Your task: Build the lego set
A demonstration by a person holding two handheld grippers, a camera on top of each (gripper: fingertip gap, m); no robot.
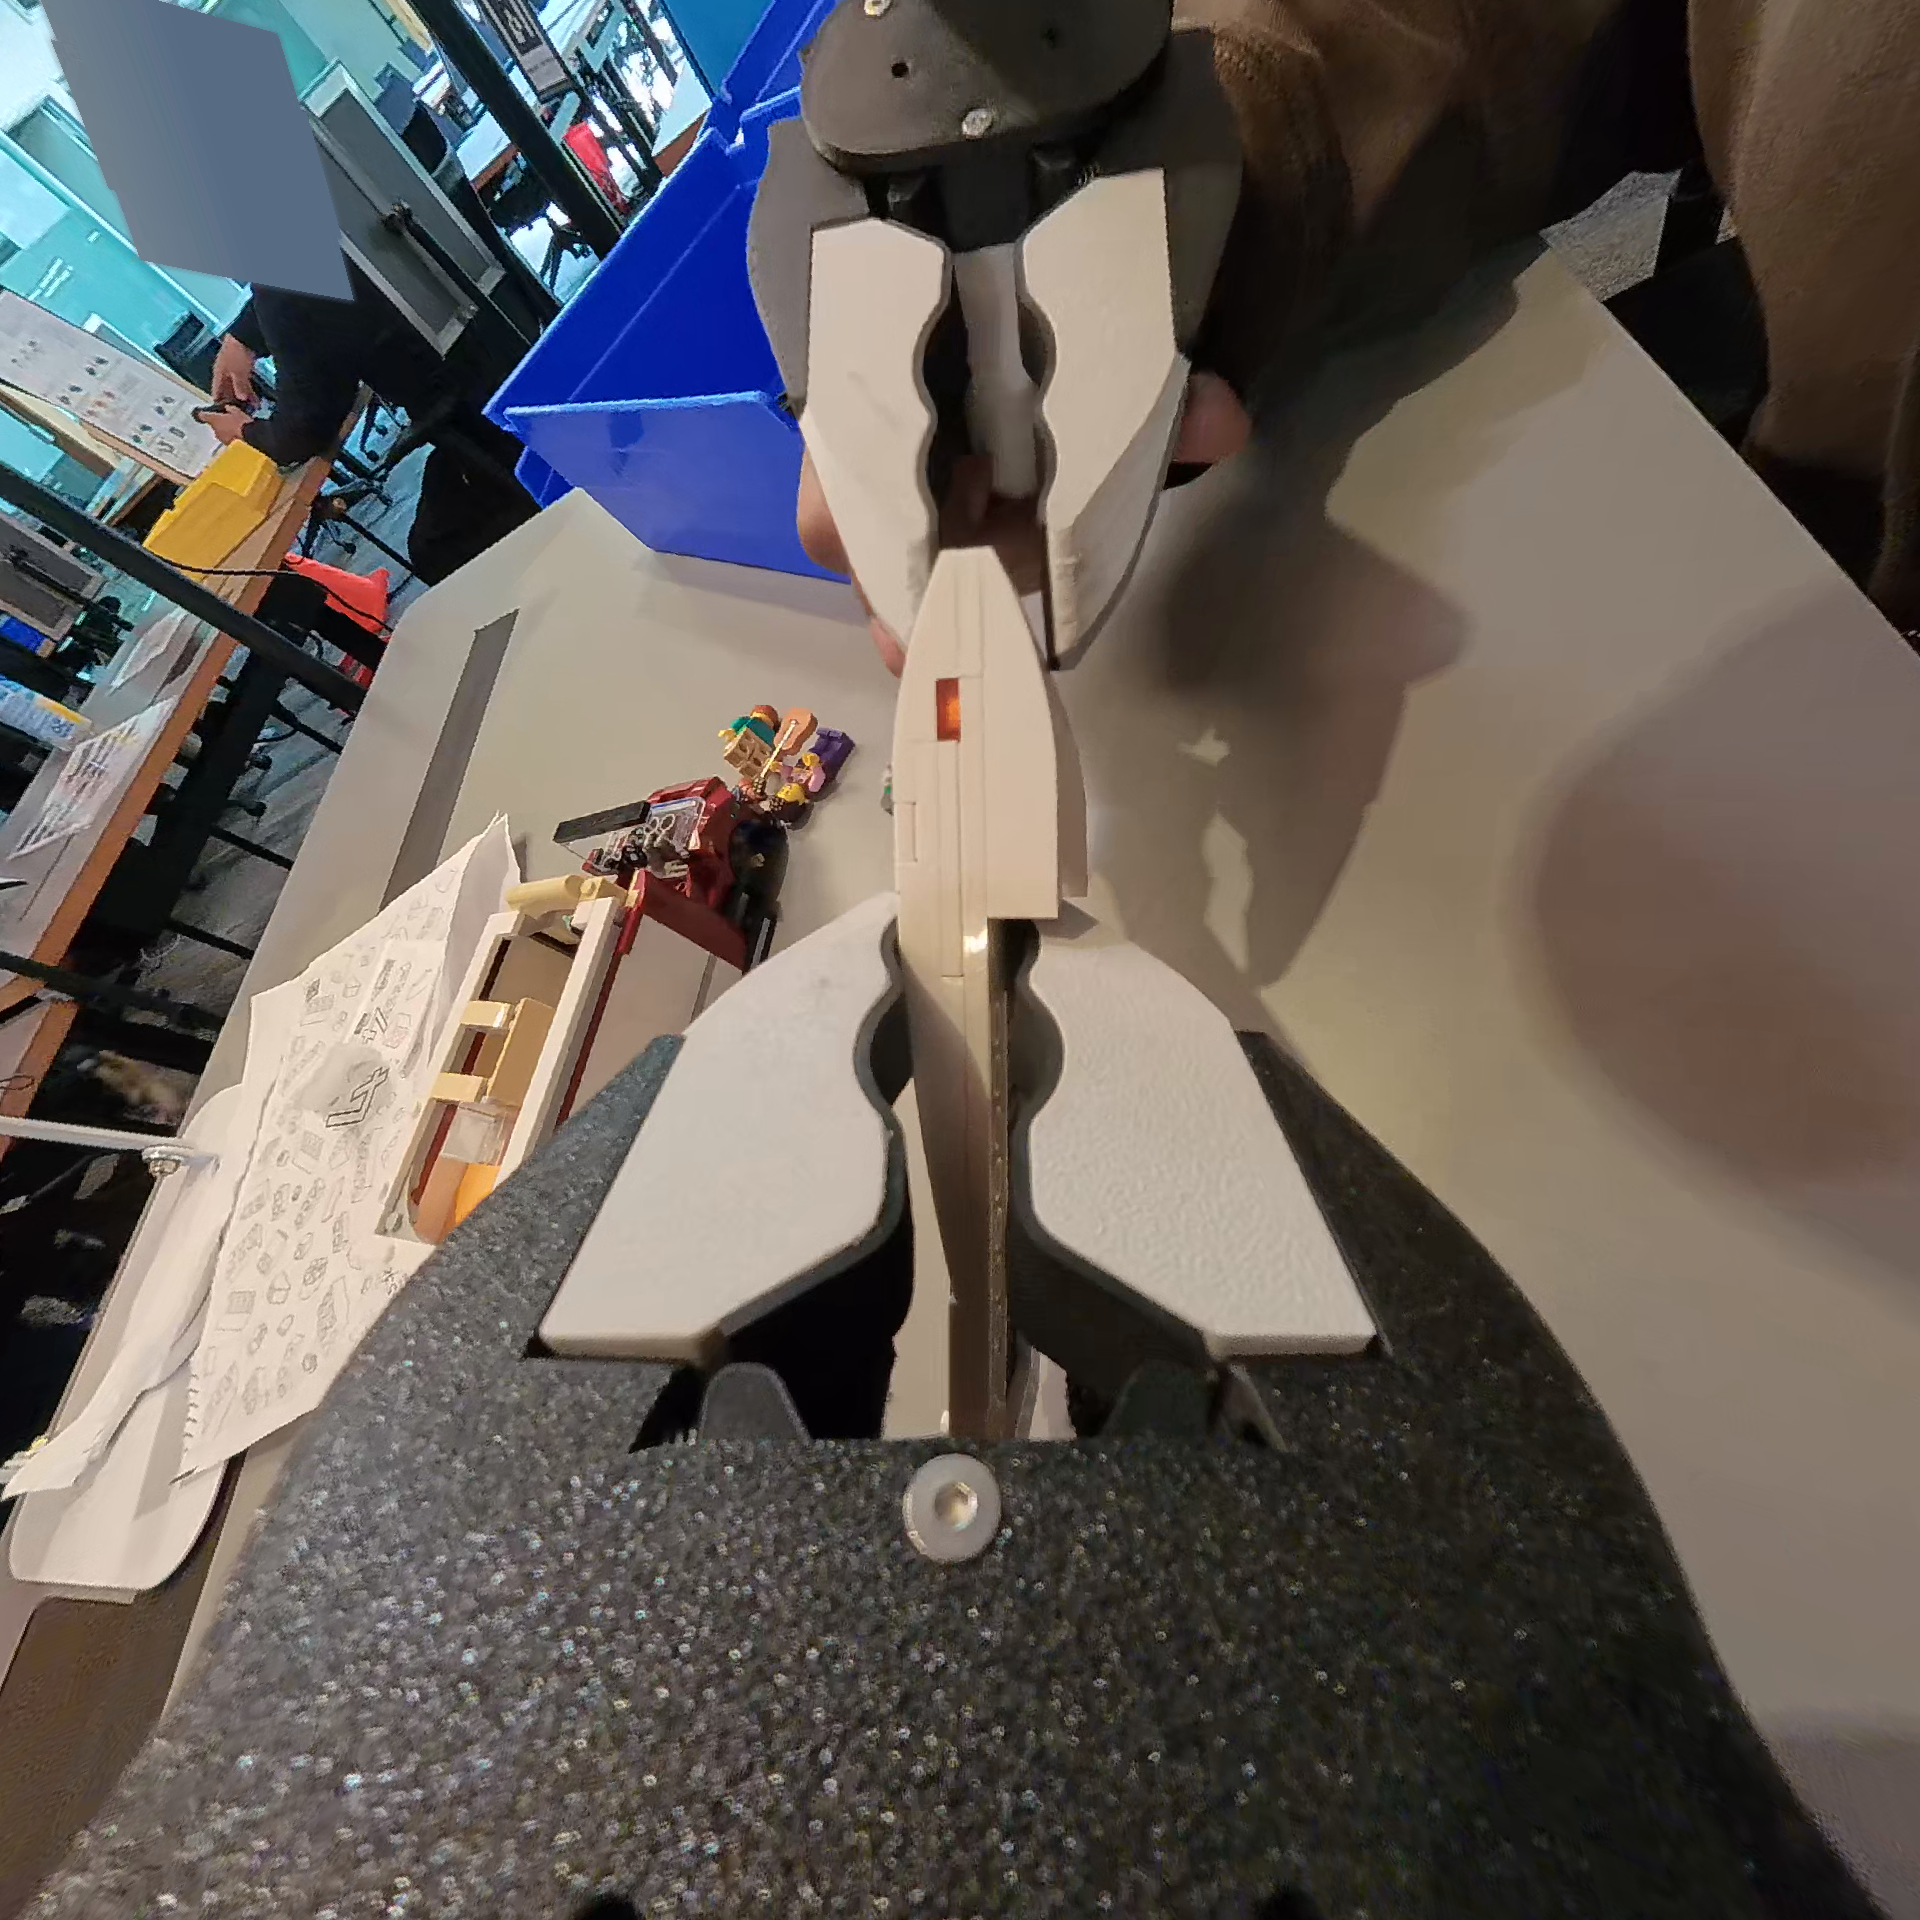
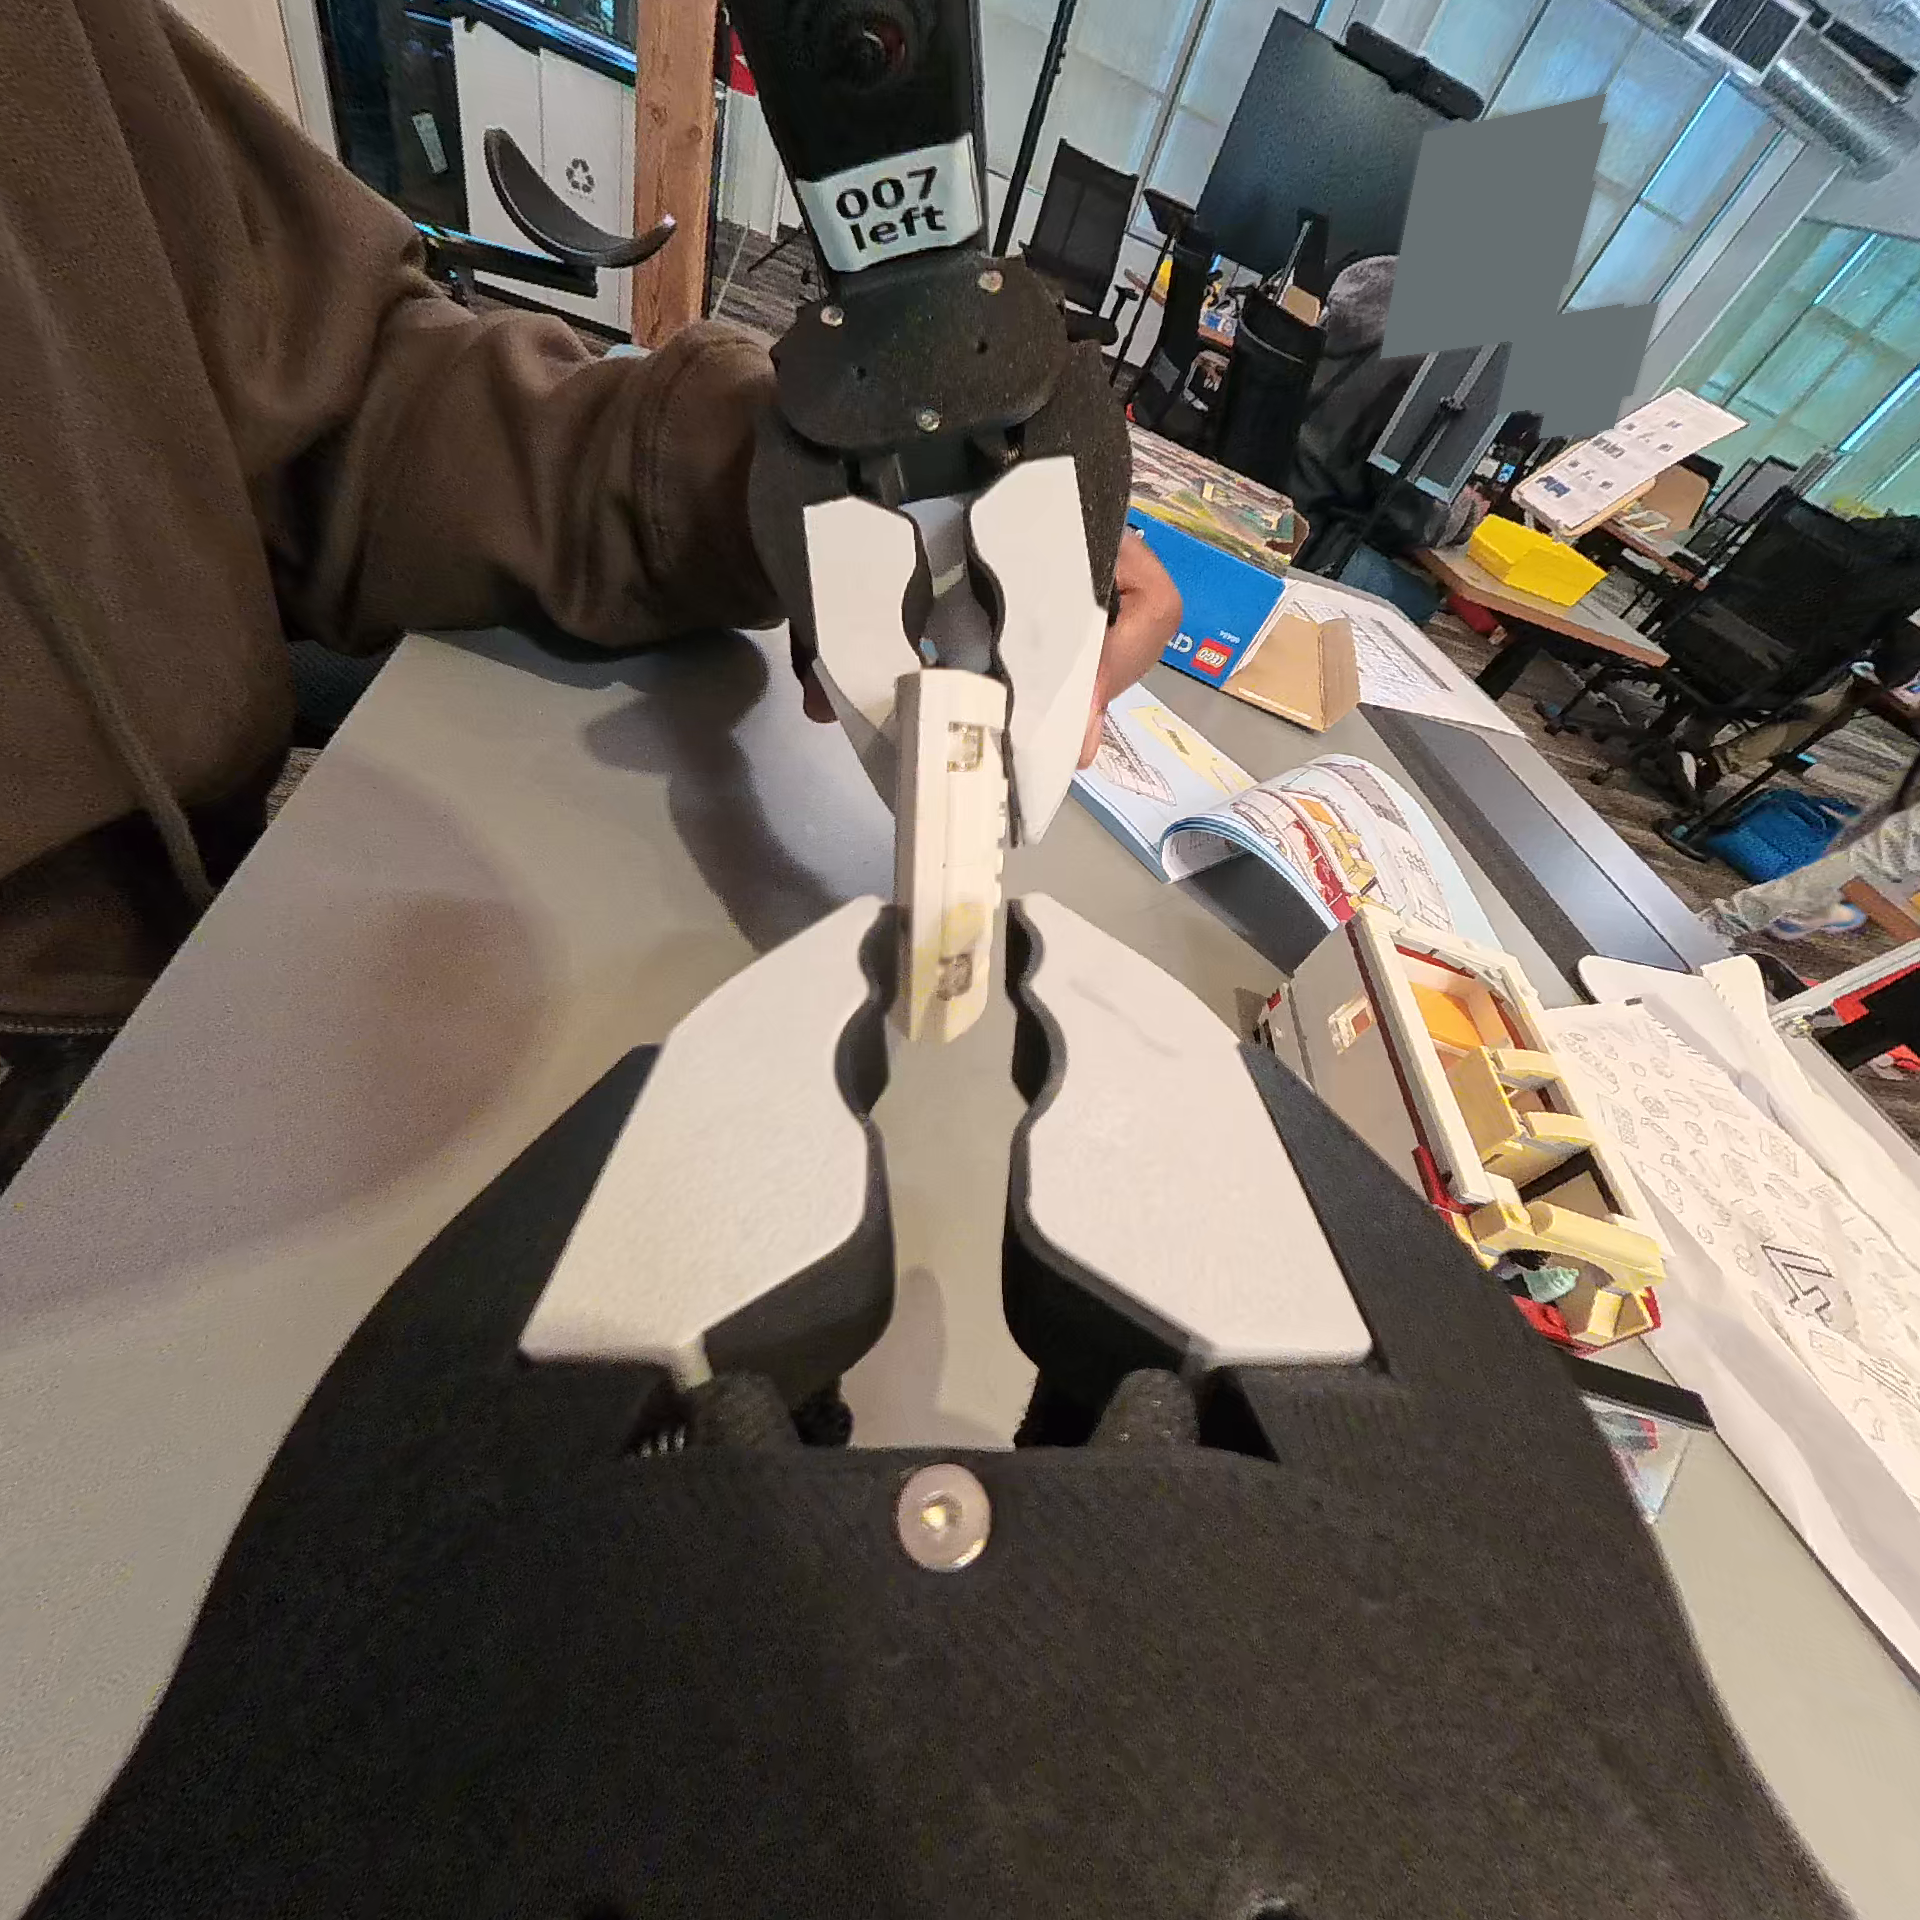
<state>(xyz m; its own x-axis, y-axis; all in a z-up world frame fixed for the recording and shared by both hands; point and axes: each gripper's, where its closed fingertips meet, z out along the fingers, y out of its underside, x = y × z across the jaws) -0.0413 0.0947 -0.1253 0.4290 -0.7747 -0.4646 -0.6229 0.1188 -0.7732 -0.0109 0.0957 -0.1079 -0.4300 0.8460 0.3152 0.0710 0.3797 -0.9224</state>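
The left gripper (image 1: 961,935) is seen closed to a narrow gap on one white brick piece (image 1: 987,779), which is clamped between its pads and reaches deep into the jaws. The piece's long axis is laid along the gripper's own line and is pointed straight at the right gripper (image 2: 940,914), which is set facing it, tip to tip, above the table (image 1: 1455,1143). The right gripper is held slightly open: the far end of the piece is placed between its fingers (image 2: 769,1091), but a gap is seen at the pad on one side, so no grip is made there. The piece is thus carried by the left gripper alone. Further out, one part-built brick model (image 2: 1475,1101), one open booklet (image 2: 1299,821), one printed sheet (image 1: 312,1143), a small heap of figures (image 1: 774,753) and one blue bin (image 1: 665,395) are counted.
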